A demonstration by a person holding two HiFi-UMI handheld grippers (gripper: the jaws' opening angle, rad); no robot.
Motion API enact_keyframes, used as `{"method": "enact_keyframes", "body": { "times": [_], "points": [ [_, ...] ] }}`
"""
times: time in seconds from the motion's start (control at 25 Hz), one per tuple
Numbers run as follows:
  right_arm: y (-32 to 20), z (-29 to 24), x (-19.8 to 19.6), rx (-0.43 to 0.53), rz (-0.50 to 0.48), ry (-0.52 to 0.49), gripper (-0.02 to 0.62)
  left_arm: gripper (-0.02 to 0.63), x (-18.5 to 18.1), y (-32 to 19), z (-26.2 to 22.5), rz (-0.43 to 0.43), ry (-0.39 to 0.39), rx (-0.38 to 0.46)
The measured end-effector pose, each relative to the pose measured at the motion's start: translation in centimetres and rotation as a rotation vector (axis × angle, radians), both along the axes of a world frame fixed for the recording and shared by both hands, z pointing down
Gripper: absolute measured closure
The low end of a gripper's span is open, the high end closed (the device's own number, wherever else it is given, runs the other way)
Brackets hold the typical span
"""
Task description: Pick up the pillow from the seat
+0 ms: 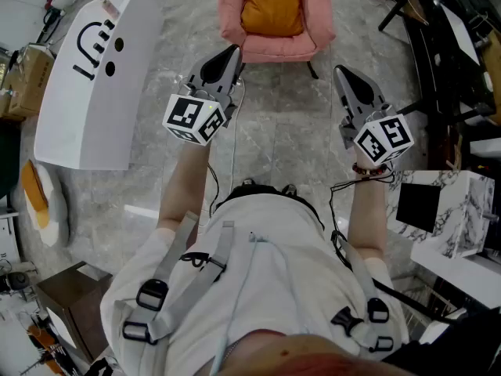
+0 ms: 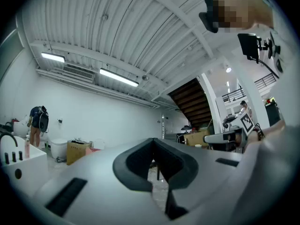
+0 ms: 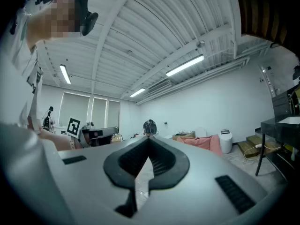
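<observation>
Closed jaws fill the foreground of both gripper views. The left gripper (image 1: 232,52) (image 2: 153,142) has its dark pads pressed together with nothing between them. The right gripper (image 1: 339,70) (image 3: 149,140) is likewise shut and empty. Both are held up in front of the person's white shirt (image 1: 266,265), which is crossed by grey harness straps (image 1: 196,272).

Taking the pink chair (image 1: 275,48) (image 3: 202,142) as the landmark, the left gripper's tip sits just short of the chair's front edge, near its left front corner. The right gripper's tip sits off the chair's right front corner, slightly further from it. Neither touches the chair.

The orange pillow (image 1: 271,3) stands on the chair's seat, leaning against the backrest, apart from both grippers.

A white slanted panel (image 1: 94,84) with black marks stands to the left of the chair on the grey marbled floor (image 1: 282,143). A marble-patterned block (image 1: 462,214) lies well to the chair's right and nearer the person. A black desk (image 1: 438,45) stands to the chair's right.
</observation>
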State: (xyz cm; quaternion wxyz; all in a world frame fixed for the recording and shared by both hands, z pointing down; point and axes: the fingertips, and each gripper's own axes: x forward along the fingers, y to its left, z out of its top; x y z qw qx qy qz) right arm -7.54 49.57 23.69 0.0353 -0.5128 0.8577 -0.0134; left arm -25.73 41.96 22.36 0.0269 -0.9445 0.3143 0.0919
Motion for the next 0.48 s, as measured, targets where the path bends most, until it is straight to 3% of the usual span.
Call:
{"method": "enact_keyframes", "body": {
  "times": [0.48],
  "points": [
    [-1.2, -0.2, -2.8, -0.013, -0.006, 0.024, 0.581, 0.6, -2.4, -1.4, 0.0, 0.016, -0.022, 0.006]
  ]
}}
